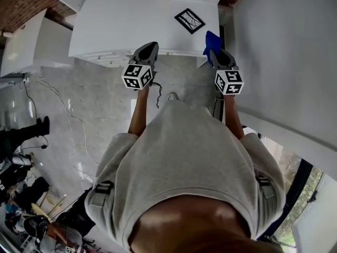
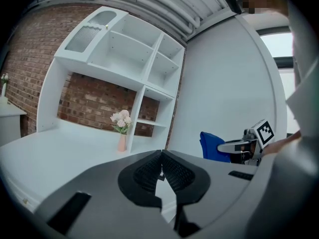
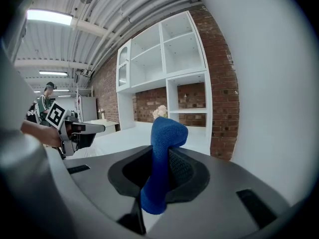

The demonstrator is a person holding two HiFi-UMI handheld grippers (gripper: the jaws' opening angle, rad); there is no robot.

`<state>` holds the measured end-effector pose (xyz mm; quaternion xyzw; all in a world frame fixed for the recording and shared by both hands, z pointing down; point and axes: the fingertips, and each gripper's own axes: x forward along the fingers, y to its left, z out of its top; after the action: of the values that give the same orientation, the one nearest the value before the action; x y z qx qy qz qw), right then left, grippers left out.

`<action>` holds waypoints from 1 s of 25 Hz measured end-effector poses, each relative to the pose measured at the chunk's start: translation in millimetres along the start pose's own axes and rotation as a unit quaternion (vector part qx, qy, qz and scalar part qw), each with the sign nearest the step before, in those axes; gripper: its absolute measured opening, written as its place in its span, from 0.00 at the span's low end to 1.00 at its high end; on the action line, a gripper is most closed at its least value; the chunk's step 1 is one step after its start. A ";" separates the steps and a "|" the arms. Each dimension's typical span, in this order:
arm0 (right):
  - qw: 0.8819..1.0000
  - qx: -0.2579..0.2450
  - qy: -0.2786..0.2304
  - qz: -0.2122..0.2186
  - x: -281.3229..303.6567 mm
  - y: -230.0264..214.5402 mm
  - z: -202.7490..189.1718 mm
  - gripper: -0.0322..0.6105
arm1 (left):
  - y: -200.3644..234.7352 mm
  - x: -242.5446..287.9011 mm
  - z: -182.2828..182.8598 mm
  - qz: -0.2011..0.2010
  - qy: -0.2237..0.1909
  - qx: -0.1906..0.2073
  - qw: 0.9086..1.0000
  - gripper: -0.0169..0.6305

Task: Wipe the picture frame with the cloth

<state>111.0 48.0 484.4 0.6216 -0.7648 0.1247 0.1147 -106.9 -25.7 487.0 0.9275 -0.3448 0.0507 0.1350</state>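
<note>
right gripper view: right tongs (image 3: 158,166) clenched on a blue fabric cloth (image 3: 167,131), its end standing free for wiping. left tongs (image 2: 161,163) pressed together, empty. black square picture frame (image 1: 189,20) lies on the white counter (image 1: 121,20), near the cloth, untouched.

Cloth (image 3: 162,138) blue, nubbly microfibre; table (image 1: 121,20) smooth white, matt; picture frame (image 1: 189,20) black, possibly plastic.
</note>
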 end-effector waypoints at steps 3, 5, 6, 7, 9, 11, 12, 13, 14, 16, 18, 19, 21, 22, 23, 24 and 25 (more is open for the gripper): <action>1.000 0.000 -0.003 -0.007 17.1 -0.1 8.6 0.17 | 17.3 9.5 7.0 -0.006 -0.001 0.000 1.000 0.05; 1.000 0.001 -0.002 -0.014 26.8 -1.5 11.6 0.17 | 26.1 16.2 10.4 -0.012 -0.001 0.001 1.000 0.05; 1.000 0.001 -0.002 -0.017 31.3 -2.2 12.7 0.17 | 30.4 19.4 11.5 -0.015 -0.001 0.002 1.000 0.05; 1.000 0.002 -0.001 -0.020 35.5 -2.6 13.5 0.17 | 34.8 22.2 12.0 -0.017 0.000 0.002 1.000 0.05; 1.000 0.003 0.001 -0.025 42.3 -1.7 14.2 0.17 | 43.8 26.5 11.8 -0.022 0.001 0.002 1.000 0.05; 1.000 0.002 0.003 -0.028 47.6 0.8 14.5 0.17 | 51.9 29.4 11.2 -0.024 0.003 -0.001 1.000 0.05; 1.000 0.002 0.004 -0.029 49.3 2.0 14.4 0.17 | 54.6 30.5 10.7 -0.025 0.003 -0.001 1.000 0.05; 1.000 0.002 0.006 -0.030 50.4 2.5 13.8 0.17 | 56.0 31.8 9.9 -0.026 0.004 -0.002 1.000 0.05; 1.000 0.002 0.008 -0.030 51.1 2.2 13.0 0.17 | 56.5 33.6 8.9 -0.028 0.005 -0.004 1.000 0.05; 0.999 0.002 0.012 -0.031 51.6 0.3 10.4 0.17 | 55.1 37.8 5.6 -0.031 0.007 -0.006 0.999 0.05; 0.999 0.002 0.015 -0.031 52.8 -0.9 6.8 0.17 | 53.6 40.5 1.2 -0.034 0.009 -0.009 0.999 0.05; 0.999 0.002 0.017 -0.030 54.7 -1.2 5.4 0.17 | 54.0 41.4 -0.4 -0.034 0.010 -0.010 0.999 0.05; 0.999 0.002 0.019 -0.027 60.6 -1.8 4.1 0.17 | 57.3 42.3 -2.5 -0.031 0.012 -0.012 0.999 0.05; 0.999 0.003 0.021 -0.026 64.2 -2.3 4.3 0.17 | 60.0 42.7 -3.1 -0.029 0.013 -0.013 0.999 0.05; 0.999 0.002 0.021 -0.024 68.2 -3.1 5.2 0.17 | 63.0 43.3 -3.0 -0.026 0.014 -0.014 0.999 0.05; 1.000 0.002 0.022 -0.022 72.6 -4.4 6.7 0.17 | 66.1 44.3 -2.5 -0.023 0.014 -0.015 1.000 0.05; 1.000 0.001 0.021 -0.019 77.4 -6.0 8.5 0.17 | 69.1 45.7 -1.7 -0.020 0.014 -0.016 1.000 0.05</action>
<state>101.2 -27.4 502.2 0.6335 -0.7500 0.1364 0.1329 -117.4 -104.1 512.1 0.9311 -0.3253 0.0556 0.1556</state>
